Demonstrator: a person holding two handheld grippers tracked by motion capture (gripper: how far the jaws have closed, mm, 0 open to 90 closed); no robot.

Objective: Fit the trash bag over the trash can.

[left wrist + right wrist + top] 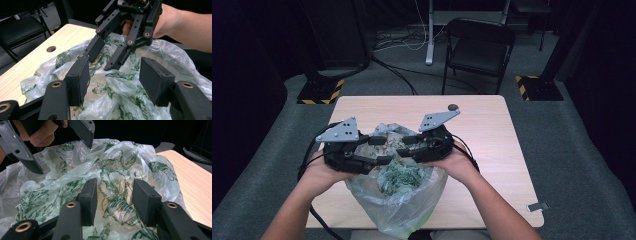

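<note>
From above, a crumpled leaf-printed plastic bag [399, 180] overhangs the near edge of a wooden table [492, 135], whose far half lies bare, while the left gripper [379, 150] and right gripper [404, 145] face each other over it. In the left gripper view, its jaws stand apart above the bag [110, 82], pinching nothing. In the right gripper view, its jaws also stand open over the bag [112, 182].

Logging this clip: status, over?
Left gripper and right gripper open, jaws over the plastic bag, gripping nothing. Bag crumpled on table. Nothing blocking.
</note>
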